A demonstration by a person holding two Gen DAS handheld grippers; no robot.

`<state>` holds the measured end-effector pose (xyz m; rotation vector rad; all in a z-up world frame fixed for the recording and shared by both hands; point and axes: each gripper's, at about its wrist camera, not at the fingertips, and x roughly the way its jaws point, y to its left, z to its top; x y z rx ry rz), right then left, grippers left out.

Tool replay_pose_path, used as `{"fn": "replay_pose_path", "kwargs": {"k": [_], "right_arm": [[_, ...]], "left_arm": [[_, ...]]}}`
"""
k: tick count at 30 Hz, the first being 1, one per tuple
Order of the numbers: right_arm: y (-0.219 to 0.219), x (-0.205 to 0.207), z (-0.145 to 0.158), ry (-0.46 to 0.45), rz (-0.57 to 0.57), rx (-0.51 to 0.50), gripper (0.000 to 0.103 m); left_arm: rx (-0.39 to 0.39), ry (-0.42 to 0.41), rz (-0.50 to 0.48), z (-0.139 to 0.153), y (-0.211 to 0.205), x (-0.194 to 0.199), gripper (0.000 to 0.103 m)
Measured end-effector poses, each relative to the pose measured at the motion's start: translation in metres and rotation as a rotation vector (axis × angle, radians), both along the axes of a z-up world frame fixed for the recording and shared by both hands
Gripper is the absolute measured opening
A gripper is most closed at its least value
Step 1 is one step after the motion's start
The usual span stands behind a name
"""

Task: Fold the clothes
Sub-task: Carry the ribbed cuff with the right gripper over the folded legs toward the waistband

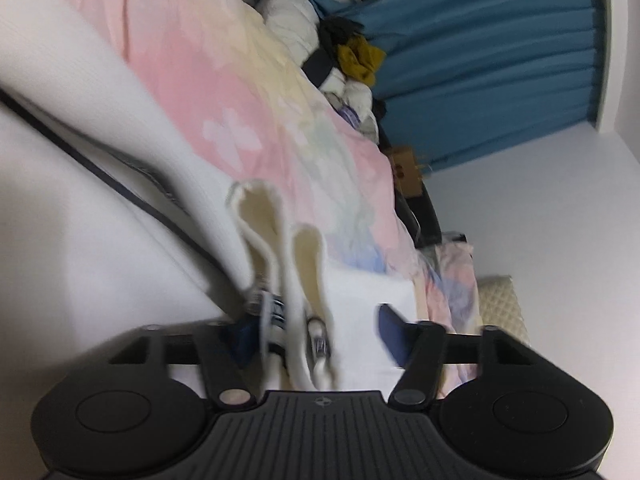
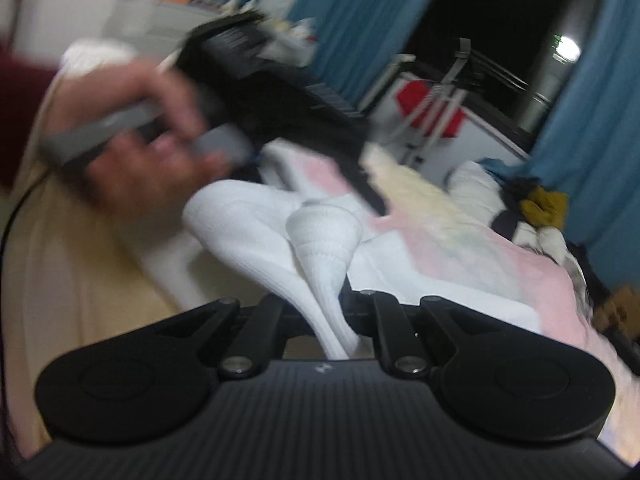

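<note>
Both grippers are on the same pair of white ribbed knit socks (image 2: 320,240), held up over the bed with the pink patterned bedspread (image 1: 192,80).

The right gripper (image 2: 340,304) is clamped tight on the sock fabric, which pinches into a narrow neck right between its fingers and fans out beyond the tips.

From the left wrist camera, the open cuffs of the socks (image 1: 276,232) stick out past the left gripper (image 1: 316,328), cream insides showing. The fabric runs down between its dark blue fingers (image 1: 390,334), but that side is blurry and there's a gap next to the cloth, so I can't tell whether it's actually pinched.

The person's hand (image 2: 132,132) on the left gripper's grey handle sits just above the socks. A pile of rumpled mixed clothes (image 1: 344,60) lies at the far end by the blue pleated curtain (image 1: 500,60).
</note>
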<state>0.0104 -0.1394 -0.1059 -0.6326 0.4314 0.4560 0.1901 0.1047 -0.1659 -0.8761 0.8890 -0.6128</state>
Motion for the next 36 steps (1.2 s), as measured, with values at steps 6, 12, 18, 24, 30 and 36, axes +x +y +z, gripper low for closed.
{"fn": "replay_pose_path", "kwargs": {"k": [6,12,18,24,30,36], "right_arm": [[0.008,0.003,-0.004,0.01,-0.008,-0.008,0.01],[-0.031,0.009,0.046,-0.007,-0.146,0.37,0.01],[-0.129,0.027,0.092,-0.052,-0.397,0.807,0.01],[-0.23,0.035,0.091,-0.13,-0.67,1.128,0.01],[-0.316,0.019,0.067,-0.252,-1.047,1.303,0.01],[-0.379,0.017,0.007,-0.166,-1.397,1.467,0.01]], "left_arm": [[0.079,-0.139,-0.008,0.026,-0.009,-0.007,0.013],[0.004,-0.354,-0.026,0.065,-0.011,-0.027,0.034],[0.072,-0.395,-0.022,0.067,-0.009,-0.033,0.055],[0.303,-0.412,-0.123,0.058,-0.037,-0.052,0.058],[0.496,-0.359,-0.221,0.027,-0.086,-0.047,0.058],[0.641,-0.261,-0.21,0.011,-0.131,-0.016,0.058]]}}
